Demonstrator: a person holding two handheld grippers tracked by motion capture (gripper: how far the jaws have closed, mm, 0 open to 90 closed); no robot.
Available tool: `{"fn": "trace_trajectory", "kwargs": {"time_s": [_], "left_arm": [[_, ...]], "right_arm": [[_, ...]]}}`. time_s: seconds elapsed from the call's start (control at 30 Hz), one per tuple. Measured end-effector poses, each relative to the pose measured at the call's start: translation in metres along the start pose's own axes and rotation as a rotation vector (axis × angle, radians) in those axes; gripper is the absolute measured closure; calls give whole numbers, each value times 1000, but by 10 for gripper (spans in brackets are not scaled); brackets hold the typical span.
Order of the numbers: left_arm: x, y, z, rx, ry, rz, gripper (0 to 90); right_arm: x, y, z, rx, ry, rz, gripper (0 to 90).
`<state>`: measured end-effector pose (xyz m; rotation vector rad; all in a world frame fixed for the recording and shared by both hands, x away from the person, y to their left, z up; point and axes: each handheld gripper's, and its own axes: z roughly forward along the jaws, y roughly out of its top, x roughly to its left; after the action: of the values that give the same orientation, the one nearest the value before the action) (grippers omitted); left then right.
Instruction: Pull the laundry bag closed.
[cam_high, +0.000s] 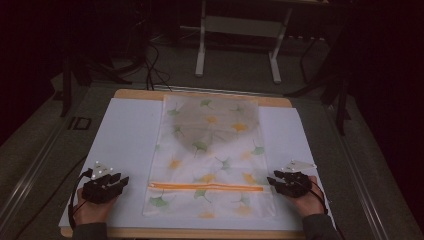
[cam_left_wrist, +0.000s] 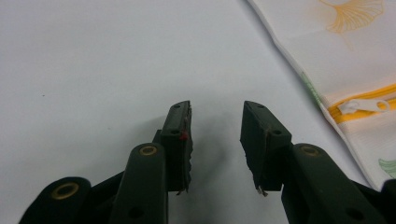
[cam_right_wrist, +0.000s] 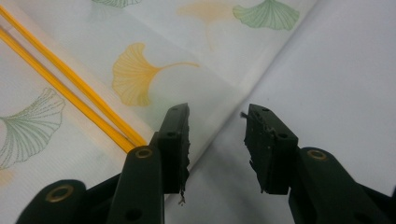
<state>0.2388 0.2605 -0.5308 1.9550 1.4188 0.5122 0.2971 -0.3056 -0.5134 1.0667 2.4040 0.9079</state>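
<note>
Two tongs rest either side of a zip bag on the counter.

The bag (cam_high: 207, 155), white with green and orange leaf prints, lies flat down the middle of a white sheet (cam_high: 125, 135) on the counter (cam_high: 135, 94), its orange zip (cam_high: 206, 187) running across near the person's end. The left tongs (cam_high: 121, 181) sit on the sheet just beside the bag's left edge, spread, nothing between the jaws. The right tongs (cam_high: 271, 181) sit at the bag's right edge near the zip's end, also spread; in the right gripper view the bag's edge runs between the jaws, unpinched.
</note>
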Motion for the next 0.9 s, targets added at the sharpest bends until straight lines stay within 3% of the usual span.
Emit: {"fn": "trace_trajectory", "kwargs": {"time_s": [0.9], "left_arm": [[-5,1,1,30,-9,40,636]], "right_arm": [[19,26,14,11,100,-86,567]]}}
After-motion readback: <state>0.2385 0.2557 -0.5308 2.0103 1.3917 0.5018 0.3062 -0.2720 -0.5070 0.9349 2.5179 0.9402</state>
